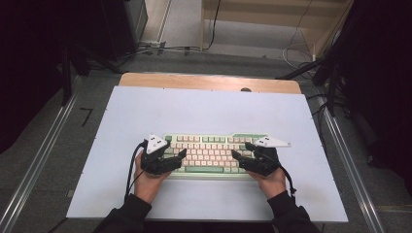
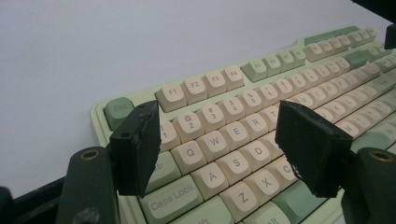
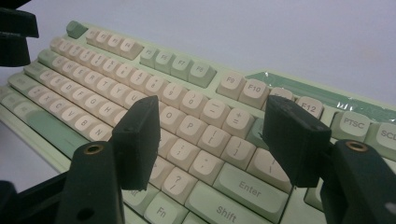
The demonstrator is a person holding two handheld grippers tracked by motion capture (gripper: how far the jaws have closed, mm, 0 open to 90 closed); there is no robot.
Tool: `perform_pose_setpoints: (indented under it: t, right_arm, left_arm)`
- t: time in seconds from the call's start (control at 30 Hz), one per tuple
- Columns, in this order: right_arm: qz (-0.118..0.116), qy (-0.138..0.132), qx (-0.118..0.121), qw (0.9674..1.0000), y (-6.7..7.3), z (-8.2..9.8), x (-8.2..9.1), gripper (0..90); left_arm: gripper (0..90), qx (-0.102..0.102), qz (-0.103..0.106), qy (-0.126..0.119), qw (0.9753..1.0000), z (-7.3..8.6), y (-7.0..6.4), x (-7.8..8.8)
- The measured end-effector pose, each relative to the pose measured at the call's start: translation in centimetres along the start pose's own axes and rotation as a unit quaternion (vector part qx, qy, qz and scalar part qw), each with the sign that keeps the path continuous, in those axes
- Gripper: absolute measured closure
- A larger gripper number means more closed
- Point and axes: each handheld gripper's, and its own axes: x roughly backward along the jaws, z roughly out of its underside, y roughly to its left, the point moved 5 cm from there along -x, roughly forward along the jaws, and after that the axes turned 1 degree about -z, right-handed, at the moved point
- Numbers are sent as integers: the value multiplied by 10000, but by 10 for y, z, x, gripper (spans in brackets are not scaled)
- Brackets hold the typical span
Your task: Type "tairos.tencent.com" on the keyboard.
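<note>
On the white surface (image 1: 204, 111), near its front edge, we see the keyboard (image 1: 209, 154) with its long axis running left to right, squarely between the two hands. Our left tool (image 1: 180, 154) sits over the keyboard's left end, our right tool (image 1: 235, 154) over its right end; each tool points inward along that axis, toward the other. Neither hand is nearer: each has its own half within reach.

From the left gripper view, the left tool (image 2: 219, 140) stands wide open, its jaws straddling the Q, W, A, S keys (image 2: 219, 149) from above; nothing lies between the pads, and we cannot tell whether they touch any key top. From the right gripper view, the right tool (image 3: 215, 140) is likewise open, slightly less wide, with the keys left of Enter (image 3: 250, 185) showing in the gap; it grips nothing.

We judge that any coming press or grasp turns on lowering each tool onto the keys directly beneath it.
</note>
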Motion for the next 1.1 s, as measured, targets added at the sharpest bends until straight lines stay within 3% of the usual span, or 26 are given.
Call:
perform_pose_setpoints:
  t: [0.23,0.77,1.1]
  right_arm:
    - [-59,-5,77,10000,6,1,0,441]
    - [-338,171,220,9990,17,8,-5,872]
    - [-501,420,338,9973,25,15,-13,876]
  left_arm:
    - [315,-11,-27,-21,10000,0,1,1]
    - [317,2,-37,-28,10000,0,-1,1]
    - [318,6,-23,-29,10000,0,-1,1]
